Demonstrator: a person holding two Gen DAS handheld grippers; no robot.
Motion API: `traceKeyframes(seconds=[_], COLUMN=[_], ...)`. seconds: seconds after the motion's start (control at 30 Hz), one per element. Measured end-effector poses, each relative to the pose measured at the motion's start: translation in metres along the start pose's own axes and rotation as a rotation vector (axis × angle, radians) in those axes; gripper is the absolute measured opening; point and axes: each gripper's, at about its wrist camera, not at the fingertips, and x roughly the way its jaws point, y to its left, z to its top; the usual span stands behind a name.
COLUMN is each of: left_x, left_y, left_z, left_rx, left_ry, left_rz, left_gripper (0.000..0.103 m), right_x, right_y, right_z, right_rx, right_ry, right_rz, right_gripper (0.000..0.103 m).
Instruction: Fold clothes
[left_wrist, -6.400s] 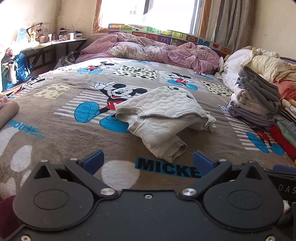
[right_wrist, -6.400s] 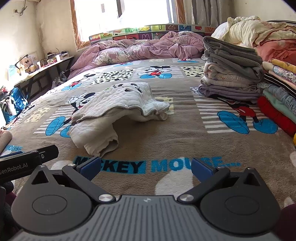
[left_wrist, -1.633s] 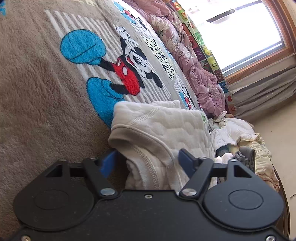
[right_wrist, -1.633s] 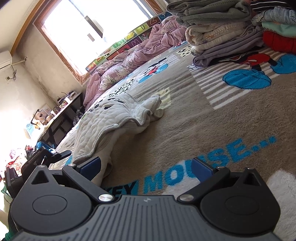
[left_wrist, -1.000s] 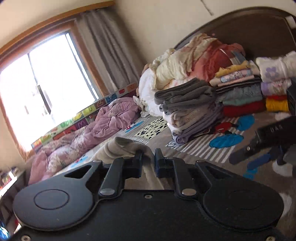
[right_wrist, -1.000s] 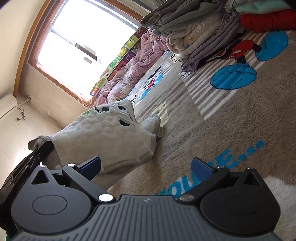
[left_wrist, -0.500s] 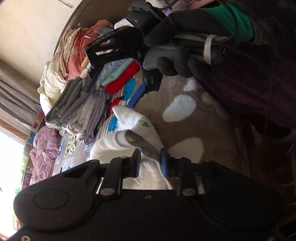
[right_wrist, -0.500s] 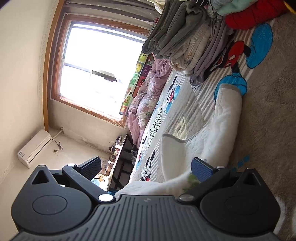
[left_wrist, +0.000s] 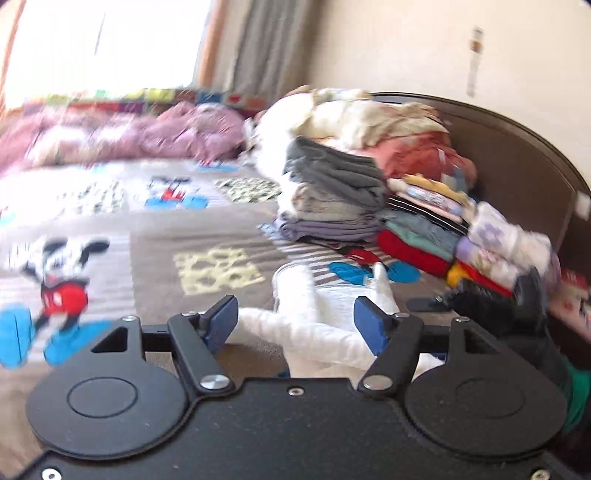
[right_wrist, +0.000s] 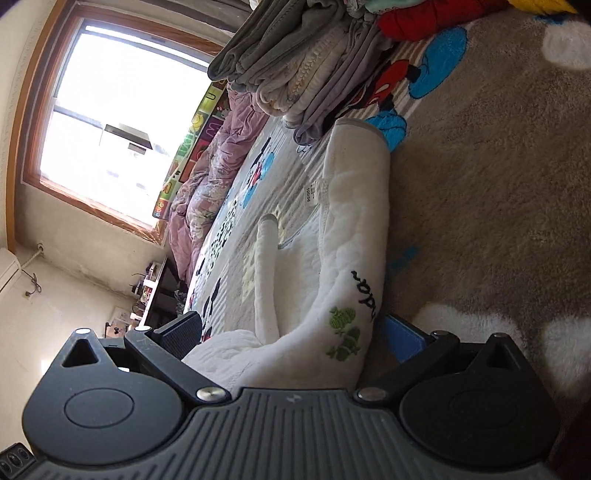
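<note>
A white quilted baby garment (left_wrist: 317, 325) lies stretched on the Mickey Mouse blanket (left_wrist: 192, 236), its legs pointing toward the folded stacks. My left gripper (left_wrist: 295, 325) is open, its blue pads on either side of the garment, not clamped. In the right wrist view the garment (right_wrist: 347, 236) shows a green print, black lettering and a size tag. My right gripper (right_wrist: 295, 332) is open with the garment's near end between its jaws. The view is rolled sideways.
A stack of folded grey and lilac clothes (left_wrist: 332, 199) stands at the right of the bed, also in the right wrist view (right_wrist: 303, 70). Further folded piles (left_wrist: 436, 229) lean on the dark headboard (left_wrist: 517, 162). A crumpled purple duvet (left_wrist: 147, 129) lies by the window.
My left gripper was shut on the garment half a second ago; now it is open and the garment lies on the blanket. The garment has spread out flatter in front of my right gripper.
</note>
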Motion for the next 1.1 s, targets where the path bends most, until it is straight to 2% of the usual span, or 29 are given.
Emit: traceKeyframes(seconds=[0.07, 0.13, 0.2, 0.3, 0.37, 0.4, 0.43, 0.5, 0.53, 0.57, 0.6, 0.7, 0.8, 0.93, 0.97, 1.0, 1.03, 1.07, 1.1], left_x=[0.027, 0.054, 0.08, 0.101, 0.114, 0.12, 0.127, 0.131, 0.13, 0.126, 0.121, 0.103, 0.076, 0.031, 0.024, 0.022, 0.02, 0.019, 0.019], left_y=[0.019, 0.035, 0.043, 0.042, 0.038, 0.034, 0.031, 0.026, 0.028, 0.03, 0.032, 0.037, 0.047, 0.066, 0.074, 0.086, 0.097, 0.108, 0.12], left_z=[-0.008, -0.022, -0.037, -0.051, -0.055, -0.055, -0.055, -0.058, -0.061, -0.06, -0.057, -0.043, -0.021, 0.009, 0.013, 0.012, 0.012, 0.01, 0.003], left_rx=[-0.161, -0.299, -0.37, -0.364, -0.364, -0.366, -0.365, -0.341, -0.346, -0.362, -0.367, -0.368, -0.37, -0.384, -0.408, -0.446, -0.484, -0.521, -0.56], left_ry=[0.081, 0.168, 0.243, 0.325, 0.343, 0.34, 0.336, 0.315, 0.299, 0.284, 0.266, 0.184, 0.043, -0.179, -0.202, -0.198, -0.193, -0.188, -0.183], left_rz=[-0.004, -0.045, -0.095, -0.153, -0.206, -0.234, -0.255, -0.242, -0.243, -0.248, -0.251, -0.264, -0.275, -0.215, -0.166, -0.083, 0.001, 0.078, 0.128], left_gripper=[0.068, 0.068, 0.068, 0.067, 0.064, 0.054, 0.052, 0.037, 0.033, 0.024, 0.02, 0.017, 0.017, 0.017, 0.018, 0.024, 0.034, 0.062, 0.069], right_x=[0.002, 0.004, 0.006, 0.011, 0.015, 0.017, 0.019, 0.024, 0.027, 0.03, 0.034, 0.043, 0.06, 0.089, 0.096, 0.104, 0.113, 0.122, 0.128], right_y=[-0.002, -0.007, -0.011, -0.012, -0.009, -0.009, -0.009, -0.009, -0.009, -0.007, -0.005, 0.005, 0.033, 0.09, 0.108, 0.125, 0.133, 0.14, 0.136], right_z=[-0.003, -0.004, -0.004, -0.003, -0.004, -0.005, -0.006, -0.007, -0.007, -0.007, -0.007, -0.007, -0.004, 0.007, 0.012, 0.016, 0.021, 0.025, 0.026], right_rx=[-0.009, -0.008, -0.008, -0.041, -0.074, -0.078, -0.081, -0.089, -0.098, -0.109, -0.117, -0.11, -0.138, -0.23, -0.26, -0.289, -0.312, -0.33, -0.321], right_ry=[-0.003, -0.008, -0.015, -0.013, -0.003, -0.002, -0.002, 0.005, 0.015, 0.03, 0.04, 0.062, 0.074, 0.084, 0.074, 0.064, 0.048, 0.034, 0.043], right_rz=[-0.015, -0.022, -0.029, -0.04, -0.044, -0.032, -0.021, -0.004, 0.005, 0.016, 0.026, 0.092, 0.182, 0.322, 0.333, 0.333, 0.241, 0.152, 0.086], right_gripper=[0.103, 0.1, 0.096, 0.09, 0.083, 0.083, 0.083, 0.081, 0.077, 0.073, 0.073, 0.066, 0.066, 0.066, 0.065, 0.066, 0.076, 0.084, 0.092])
